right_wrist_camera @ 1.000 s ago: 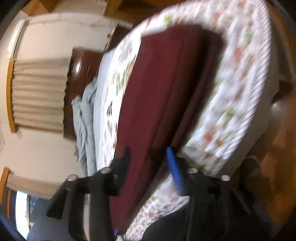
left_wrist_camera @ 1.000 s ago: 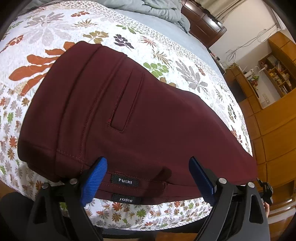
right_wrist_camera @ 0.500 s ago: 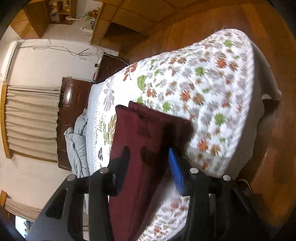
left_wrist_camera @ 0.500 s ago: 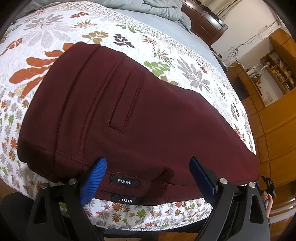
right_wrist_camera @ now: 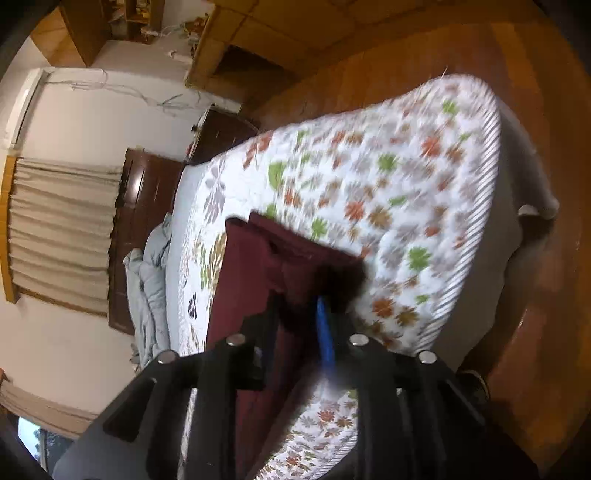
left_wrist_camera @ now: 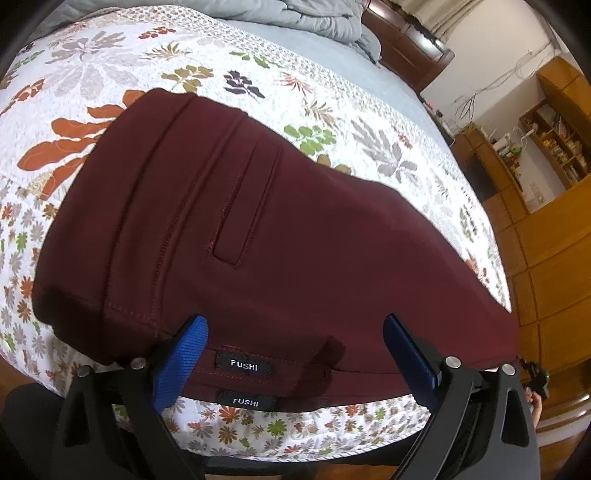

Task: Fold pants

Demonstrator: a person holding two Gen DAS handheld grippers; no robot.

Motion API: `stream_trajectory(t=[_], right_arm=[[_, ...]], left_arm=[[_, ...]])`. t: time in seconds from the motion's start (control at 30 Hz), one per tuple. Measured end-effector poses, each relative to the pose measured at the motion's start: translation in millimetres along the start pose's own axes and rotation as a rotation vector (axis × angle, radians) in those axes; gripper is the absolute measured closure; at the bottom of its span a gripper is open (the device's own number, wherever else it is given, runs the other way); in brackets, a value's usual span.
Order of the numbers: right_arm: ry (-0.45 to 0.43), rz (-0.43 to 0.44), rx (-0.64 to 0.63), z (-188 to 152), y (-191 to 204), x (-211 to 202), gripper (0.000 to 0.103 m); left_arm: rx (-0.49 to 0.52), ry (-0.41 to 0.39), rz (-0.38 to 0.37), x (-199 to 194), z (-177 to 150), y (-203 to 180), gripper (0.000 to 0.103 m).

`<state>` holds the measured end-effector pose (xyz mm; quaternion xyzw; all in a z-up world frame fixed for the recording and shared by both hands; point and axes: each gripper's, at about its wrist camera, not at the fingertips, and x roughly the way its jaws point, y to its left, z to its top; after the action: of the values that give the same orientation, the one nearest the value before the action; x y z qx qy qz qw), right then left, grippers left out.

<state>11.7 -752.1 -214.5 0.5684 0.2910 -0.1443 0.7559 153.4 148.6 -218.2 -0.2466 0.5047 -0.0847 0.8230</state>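
My left gripper [left_wrist_camera: 291,343], jaws apart, hovers at the waistband of the maroon pants [left_wrist_camera: 258,236] lying lengthwise on the floral quilt [left_wrist_camera: 332,110]. My right gripper [right_wrist_camera: 299,314] appears clamped on the hem end; lifting both layers evenly should keep the fold square. Blur hides the pinch itself.

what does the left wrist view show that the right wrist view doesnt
Only the left wrist view shows the waist end of the pants: the welt pocket, two FUSHI labels, and the left gripper open over the waistband.

Only the right wrist view shows the pants' leg end, with the right gripper nearly shut around it, plus the curtain and the wooden floor.

Both show the maroon pants on the floral quilt, the grey blanket and the dark headboard.
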Motion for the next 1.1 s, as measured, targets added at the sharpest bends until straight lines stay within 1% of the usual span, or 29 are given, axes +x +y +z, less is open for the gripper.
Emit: stream_trajectory(t=[0.03, 0.07, 0.13, 0.2, 0.23, 0.27, 0.33, 0.37, 0.4, 0.43, 0.47, 0.5, 0.53, 0.57, 0.6, 0.63, 0.67, 0.83, 0.87, 0.93, 1.1], right_arm=[[-0.022, -0.015, 0.001, 1.4, -0.2, -7.3, 0.076], [-0.045, -0.005, -0.006, 3.5, 2.4, -16.0, 0.076], [-0.054, 0.015, -0.035, 3.8, 10.7, -22.6, 0.075], [-0.029, 0.056, -0.09, 1.3, 25.9, -19.7, 0.067], [-0.014, 0.07, -0.103, -0.4, 29.7, -16.1, 0.065], [0.019, 0.092, -0.109, -1.8, 32.5, -6.7, 0.065], [0.048, 0.096, -0.114, -1.9, 32.0, 8.3, 0.065], [0.059, 0.08, -0.107, -0.2, 26.9, 17.5, 0.068], [0.07, 0.07, -0.083, 2.5, 19.1, 24.2, 0.078], [0.073, 0.072, -0.068, 4.5, 13.8, 25.9, 0.085], [0.067, 0.061, -0.06, 8.0, 8.9, 25.4, 0.095], [0.048, 0.054, -0.06, 9.8, 6.9, 20.4, 0.094], [0.021, 0.064, -0.06, 11.0, 6.0, 12.4, 0.09], [-0.011, 0.081, -0.056, 12.0, 4.7, 1.3, 0.075], [-0.027, 0.096, -0.05, 12.5, 2.9, -5.9, 0.056], [-0.044, 0.101, -0.045, 13.1, 0.6, -11.9, 0.049], [-0.052, 0.09, -0.037, 12.6, -3.8, -17.1, 0.046], [0.009, 0.116, 0.015, 7.9, -23.7, -5.5, 0.045], [0.014, 0.125, 0.034, 6.4, -27.6, -1.8, 0.043], [0.034, 0.139, 0.052, 2.9, -31.6, 6.3, 0.042], [0.049, 0.16, 0.053, 2.3, -33.1, 17.6, 0.037]], left_arm=[[-0.002, -0.011, -0.01, -3.4, -0.5, -0.7, 0.007], [0.0, -0.025, -0.025, -7.9, -1.1, -1.7, 0.007], [-0.001, -0.043, -0.058, -15.0, -1.4, -3.3, 0.007], [0.01, -0.077, -0.079, -24.2, -0.7, -4.3, 0.007], [0.013, -0.088, -0.081, -27.1, 0.1, -4.4, 0.007], [0.011, -0.105, -0.087, -31.9, 1.5, -2.7, 0.007], [0.002, -0.117, -0.081, -36.3, 4.1, 2.7, 0.007], [-0.001, -0.113, -0.065, -35.9, 5.4, 5.7, 0.007], [-0.004, -0.105, -0.045, -34.7, 5.9, 9.4, 0.007], [-0.01, -0.086, -0.023, -31.2, 6.3, 15.4, 0.007], [-0.014, -0.074, -0.029, -29.8, 5.1, 19.4, 0.007], [-0.015, -0.073, -0.038, -29.0, 3.8, 21.7, 0.007], [-0.008, -0.079, -0.04, -29.6, 2.1, 21.8, 0.007], [0.01, -0.083, -0.034, -29.0, 0.5, 20.0, 0.007], [0.021, -0.079, -0.034, -27.8, 0.0, 18.4, 0.006], [0.025, -0.076, -0.038, -27.1, -0.6, 18.5, 0.006], [0.025, -0.072, -0.04, -25.2, -1.4, 19.0, 0.006], [0.006, -0.078, -0.049, -24.7, -2.8, 21.7, 0.006], [0.008, -0.078, -0.045, -24.5, -3.3, 21.2, 0.006], [0.016, -0.074, -0.033, -23.7, -3.4, 19.5, 0.006], [0.025, -0.069, -0.014, -22.4, -3.4, 17.4, 0.006]])
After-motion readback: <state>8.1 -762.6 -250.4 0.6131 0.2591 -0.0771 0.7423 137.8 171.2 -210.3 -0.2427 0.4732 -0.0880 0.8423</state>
